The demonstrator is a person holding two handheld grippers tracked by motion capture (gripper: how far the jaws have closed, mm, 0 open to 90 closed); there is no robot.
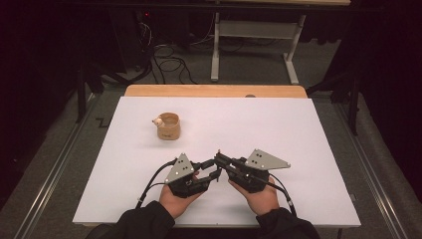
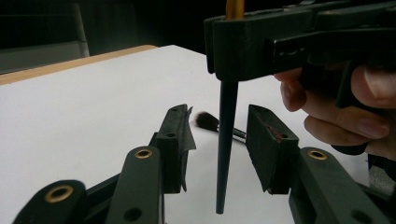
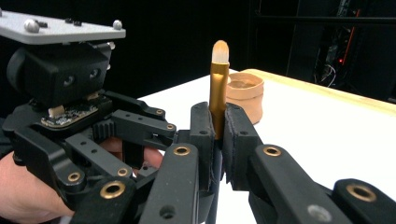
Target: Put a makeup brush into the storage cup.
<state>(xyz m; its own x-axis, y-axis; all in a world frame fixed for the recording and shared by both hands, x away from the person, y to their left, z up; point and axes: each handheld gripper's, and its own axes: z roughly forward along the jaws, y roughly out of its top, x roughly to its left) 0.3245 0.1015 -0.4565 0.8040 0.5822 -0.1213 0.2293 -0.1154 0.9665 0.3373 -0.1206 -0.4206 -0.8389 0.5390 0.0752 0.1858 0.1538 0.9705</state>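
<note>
Right gripper [image 3: 215,135]: jaws pressed together on a makeup brush [image 3: 218,81], pinching it just below the gold ferrule. Brush stands upright, pale bristle tip up, dark tapered handle pointing down toward the white table sheet [image 1: 298,134]. Seen from the left gripper view, the handle [image 2: 226,140] hangs straight down out of the right gripper's clamp, its end close to the sheet; whether it touches, cannot tell.

Left gripper [image 2: 219,140]: jaws spread, one on each side of the hanging handle, neither pad touching it. Reads as a handover or regrip setup: the upright hold presents the bare lower handle, and the open jaws are lined up to close on it.

In the high view both grippers sit nose to nose near the front edge of the sheet, left gripper [image 1: 215,174] just beside the right gripper [image 1: 218,158], each gripped in a hand.

A second brush [image 2: 208,121] lies flat on the sheet just behind the held brush's handle, dark bristles toward the left jaw, blurred.

Small tan cup [image 1: 168,125] stands upright well away from the held brush, toward the far left of the sheet; something pale rests at its rim. Likely the holder the brushes belong to. Beyond the sheet, the wooden table edge [image 1: 214,90].
</note>
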